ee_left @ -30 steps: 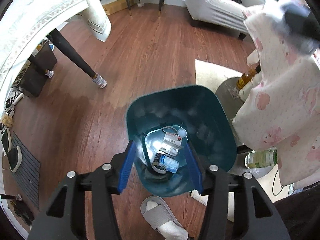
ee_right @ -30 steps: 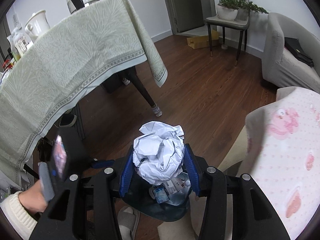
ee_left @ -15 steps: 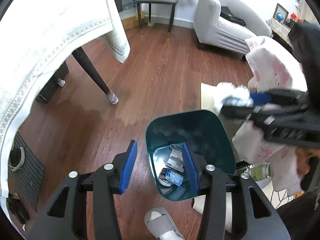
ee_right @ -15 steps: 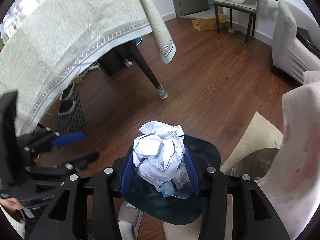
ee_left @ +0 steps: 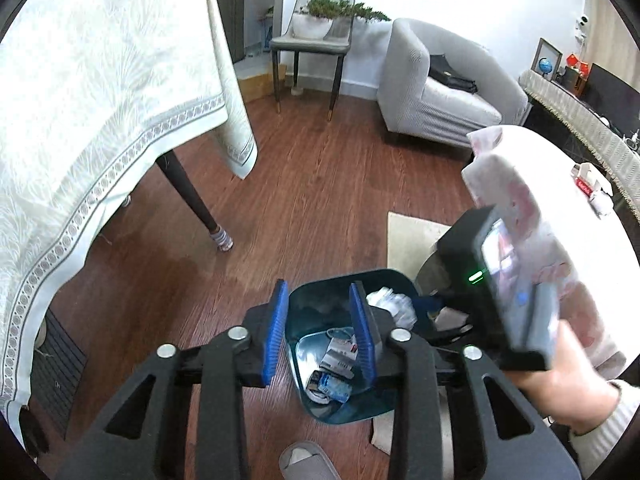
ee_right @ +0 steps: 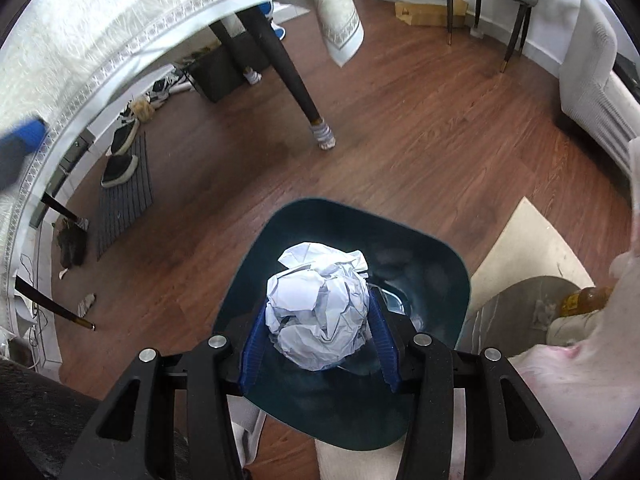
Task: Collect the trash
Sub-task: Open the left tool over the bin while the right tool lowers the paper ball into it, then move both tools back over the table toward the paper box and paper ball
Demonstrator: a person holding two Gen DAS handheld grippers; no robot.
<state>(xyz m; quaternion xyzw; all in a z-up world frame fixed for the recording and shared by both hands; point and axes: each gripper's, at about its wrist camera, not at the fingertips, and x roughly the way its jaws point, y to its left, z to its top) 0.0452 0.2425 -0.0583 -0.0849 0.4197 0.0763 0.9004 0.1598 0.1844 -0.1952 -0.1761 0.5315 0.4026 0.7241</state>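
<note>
A: Paper ball (ee_right: 318, 312), where is it now?
B: It sits between the blue pads (ee_right: 253, 344) of the right gripper (ee_right: 318, 346). Both pads press on its sides, so it is gripped. It hangs over the mouth of the teal bin (ee_right: 448, 280). From the left camera the ball (ee_left: 394, 306) shows at the far right side of the bin (ee_left: 320, 292), with a hand (ee_left: 560, 376) behind the gripper's body.

A: And the left gripper (ee_left: 320, 340)?
B: Nothing is between its fingers. The jaws have just been closing, but a gap stays between the pads (ee_left: 276, 336), so they stand apart and empty. It looks down at the bin from above.

A: What lies in the bin?
B: Small packets (ee_left: 336, 364) lie on the bottom. I cannot read them.

A: What is around?
B: The bin stands on a wood floor (ee_right: 400, 120). A table with a pale cloth (ee_left: 100, 100) is to the left, a grey sofa (ee_left: 440, 92) is far behind, and a slipper (ee_left: 304, 460) lies just beside the bin
</note>
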